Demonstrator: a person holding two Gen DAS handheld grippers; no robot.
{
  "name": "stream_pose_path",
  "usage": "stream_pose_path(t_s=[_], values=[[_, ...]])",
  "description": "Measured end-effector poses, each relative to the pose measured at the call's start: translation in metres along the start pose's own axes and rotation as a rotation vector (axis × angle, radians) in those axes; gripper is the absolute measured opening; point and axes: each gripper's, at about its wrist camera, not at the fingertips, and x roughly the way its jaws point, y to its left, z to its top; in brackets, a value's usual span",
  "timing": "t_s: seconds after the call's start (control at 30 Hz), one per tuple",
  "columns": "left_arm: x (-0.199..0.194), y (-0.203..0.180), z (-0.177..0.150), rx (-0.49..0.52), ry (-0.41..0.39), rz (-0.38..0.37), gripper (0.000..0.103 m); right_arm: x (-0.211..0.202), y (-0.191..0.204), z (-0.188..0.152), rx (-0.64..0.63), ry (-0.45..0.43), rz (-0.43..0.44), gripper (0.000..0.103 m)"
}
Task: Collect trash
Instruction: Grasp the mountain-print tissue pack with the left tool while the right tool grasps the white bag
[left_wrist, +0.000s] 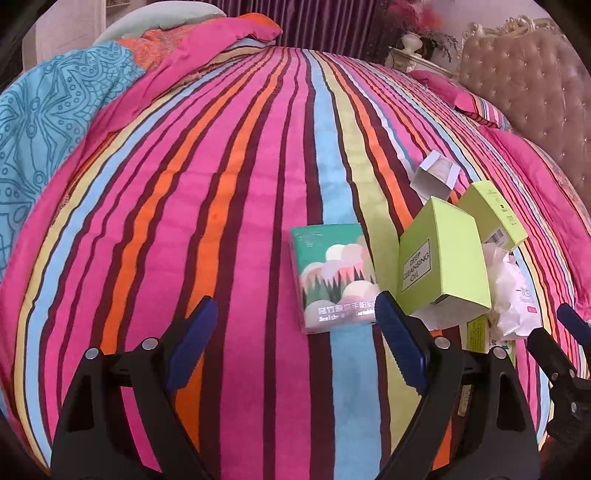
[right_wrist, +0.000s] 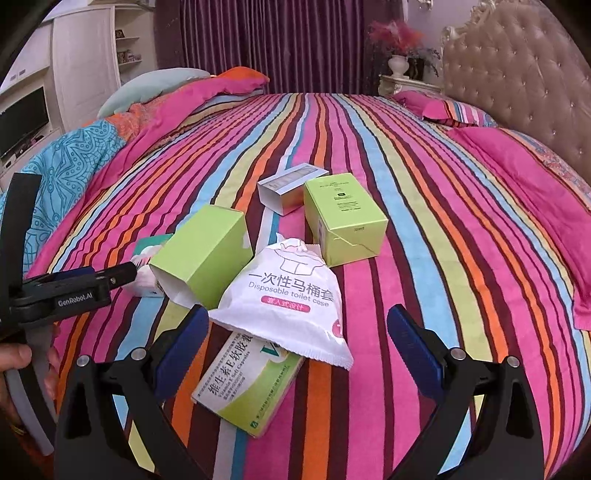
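Vitamin box (right_wrist: 251, 387) nearest right gripper (right_wrist: 297, 343), fingers apart, half hidden under white pouch (right_wrist: 284, 295). Left gripper (left_wrist: 293, 332) fingers apart, tissue pack (left_wrist: 334, 275) between tips. Green boxes (right_wrist: 343, 218) and silver box (right_wrist: 291, 188) on striped bed (right_wrist: 443, 258); small print unreadable.

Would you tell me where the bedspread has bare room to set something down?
Bare stripes run left of the tissue pack toward the blue quilt, and right of the sealed green box toward the pink pillow. The middle is crowded.
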Motion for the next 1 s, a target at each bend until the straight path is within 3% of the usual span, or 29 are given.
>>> stream_pose_path(t_s=[0.5, 0.63, 0.77, 0.83, 0.93, 1.0], values=[[0.037, -0.021, 0.013, 0.006, 0.059, 0.029, 0.085, 0.034, 0.006, 0.017, -0.002, 0.052, -0.012, 0.093], [0.045, -0.021, 0.013, 0.027, 0.072, 0.055, 0.085, 0.052, 0.004, 0.019, 0.004, 0.102, -0.012, 0.093], [0.047, -0.02, 0.012, 0.047, 0.056, 0.055, 0.084, 0.059, -0.002, 0.019, 0.022, 0.122, -0.009, 0.091], [0.048, -0.022, 0.012, 0.067, 0.051, 0.072, 0.071, 0.062, -0.005, 0.017, 0.03, 0.139, 0.004, 0.079], [0.045, -0.02, 0.012, 0.079, 0.038, 0.084, 0.053, 0.057, -0.008, 0.016, 0.043, 0.136, 0.019, 0.075], [0.043, -0.018, 0.013, 0.076, 0.042, 0.081, 0.051, 0.051, -0.012, 0.015, 0.057, 0.125, 0.027, 0.074]])
